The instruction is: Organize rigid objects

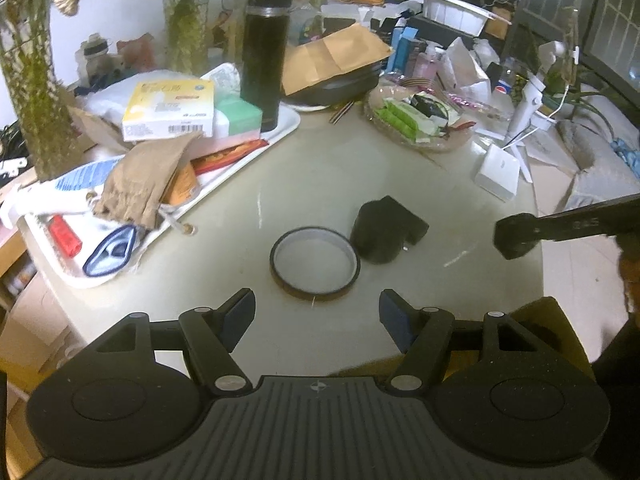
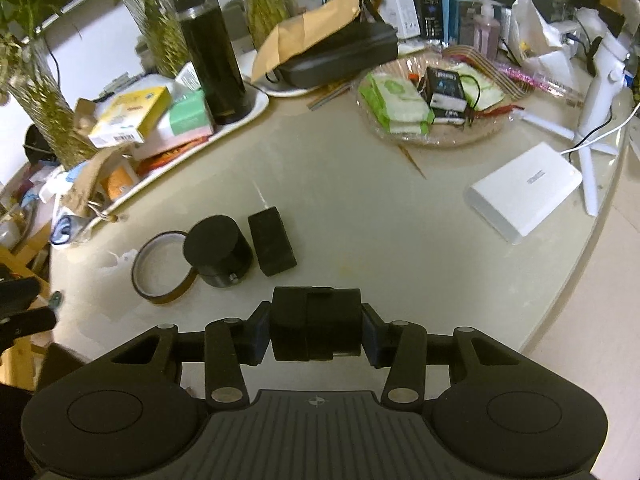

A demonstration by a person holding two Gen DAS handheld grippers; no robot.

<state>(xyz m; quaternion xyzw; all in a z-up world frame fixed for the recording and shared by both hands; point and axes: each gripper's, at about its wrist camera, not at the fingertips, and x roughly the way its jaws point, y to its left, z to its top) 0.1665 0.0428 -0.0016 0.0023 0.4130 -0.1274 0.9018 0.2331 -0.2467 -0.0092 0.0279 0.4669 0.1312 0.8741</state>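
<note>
My right gripper [image 2: 316,326] is shut on a squat black block [image 2: 316,322], held just above the beige table [image 2: 360,220]; both pads press its sides. Ahead of it to the left stand a black cylinder [image 2: 218,254], a black rectangular block [image 2: 272,246] and a brown tape ring [image 2: 162,270], close together. My left gripper [image 1: 317,316] is open with nothing between its fingers, and the tape ring [image 1: 315,263] lies just beyond its tips. The cylinder [image 1: 378,236] stands right of the ring. A blurred black arm with a dark piece [image 1: 516,238] enters from the right edge.
A white tray [image 1: 280,136] at the left carries boxes, a paper bag and a tall black bottle [image 1: 264,52]. A plate of snack packets [image 2: 432,100] sits at the back, a white box [image 2: 524,190] at the right near the table's round edge. Vases line the back left.
</note>
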